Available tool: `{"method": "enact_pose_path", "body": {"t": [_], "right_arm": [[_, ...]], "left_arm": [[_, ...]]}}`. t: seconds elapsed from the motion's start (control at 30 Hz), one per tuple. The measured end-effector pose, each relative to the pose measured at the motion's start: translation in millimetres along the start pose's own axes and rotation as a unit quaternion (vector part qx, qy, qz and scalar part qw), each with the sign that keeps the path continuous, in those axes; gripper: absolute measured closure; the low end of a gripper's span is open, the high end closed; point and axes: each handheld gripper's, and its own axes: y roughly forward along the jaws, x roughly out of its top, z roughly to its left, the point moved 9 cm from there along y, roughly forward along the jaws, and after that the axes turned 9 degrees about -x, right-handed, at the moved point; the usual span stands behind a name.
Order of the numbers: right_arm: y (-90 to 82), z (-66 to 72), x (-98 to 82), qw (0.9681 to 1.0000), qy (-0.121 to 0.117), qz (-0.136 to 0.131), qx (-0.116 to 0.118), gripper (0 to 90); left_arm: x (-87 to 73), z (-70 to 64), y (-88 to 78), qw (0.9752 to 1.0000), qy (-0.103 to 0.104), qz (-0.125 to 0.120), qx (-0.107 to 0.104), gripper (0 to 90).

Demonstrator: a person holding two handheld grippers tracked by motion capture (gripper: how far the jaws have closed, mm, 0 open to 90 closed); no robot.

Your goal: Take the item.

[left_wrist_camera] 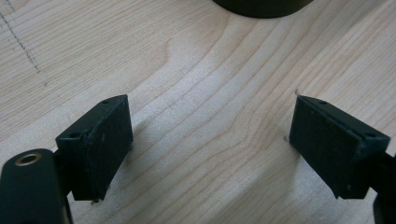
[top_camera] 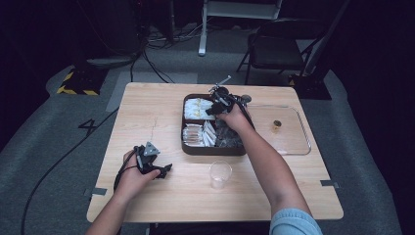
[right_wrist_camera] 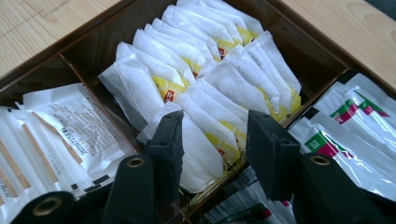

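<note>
A dark brown divided box (top_camera: 184,142) stands mid-table and holds packets. My right gripper (top_camera: 211,110) reaches down into its far left compartment. In the right gripper view, my right gripper (right_wrist_camera: 215,135) is half open and its jaws straddle the nearest white tea bags with yellow tags (right_wrist_camera: 210,93); I see no squeeze on them. My left gripper (top_camera: 166,170) rests low over the bare table near the front left. In the left gripper view, my left gripper (left_wrist_camera: 210,144) is wide open with only wood grain between its jaws.
A clear plastic cup (top_camera: 220,175) stands in front of the box. A transparent tray (top_camera: 293,129) with a small brown object (top_camera: 277,125) lies to the box's right. Neighbouring compartments hold white stick sachets (right_wrist_camera: 70,126) and red-and-green packets (right_wrist_camera: 355,126). The box edge (left_wrist_camera: 261,7) lies ahead of the left gripper.
</note>
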Motion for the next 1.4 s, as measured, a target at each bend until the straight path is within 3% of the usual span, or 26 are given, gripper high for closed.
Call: {"method": "enact_pose_path", "body": {"t": [0.13, 0.3, 0.5, 0.67, 0.8, 1.13, 1.4], "right_arm": [[4.2, 2.0, -0.6, 1.0, -0.003, 0.003, 0.0, 55.4], [12.5, 9.6, -2.3, 0.9992, -0.03, 0.022, -0.01, 54.9], [15.8, 9.6, -2.8, 0.9992, -0.03, 0.025, -0.012, 57.9], [14.3, 9.6, -6.3, 0.9976, -0.049, 0.043, -0.023, 78.3], [9.3, 10.0, -5.5, 0.9978, -0.051, 0.04, -0.018, 89.6], [0.1, 14.0, -2.9, 0.998, -0.056, 0.029, -0.008, 90.0], [-20.3, 17.3, 6.5, 0.9983, -0.058, -0.003, 0.0, 90.0]], "left_arm": [[0.0, 0.0, 0.0, 1.0, 0.0, 0.0, 0.0, 13.7], [0.0, 0.0, 0.0, 1.0, 0.0, 0.0, 0.0, 13.7], [0.1, 0.0, 0.0, 1.0, -0.001, -0.001, -0.002, 13.7], [-0.1, 0.1, -0.3, 1.0, -0.003, 0.0, -0.003, 13.7], [0.1, 0.3, -0.3, 1.0, -0.003, 0.0, -0.004, 13.7], [0.2, 0.3, -0.4, 1.0, -0.003, -0.001, -0.005, 13.7], [0.4, 1.0, -0.4, 1.0, -0.003, -0.001, -0.003, 13.7]]}}
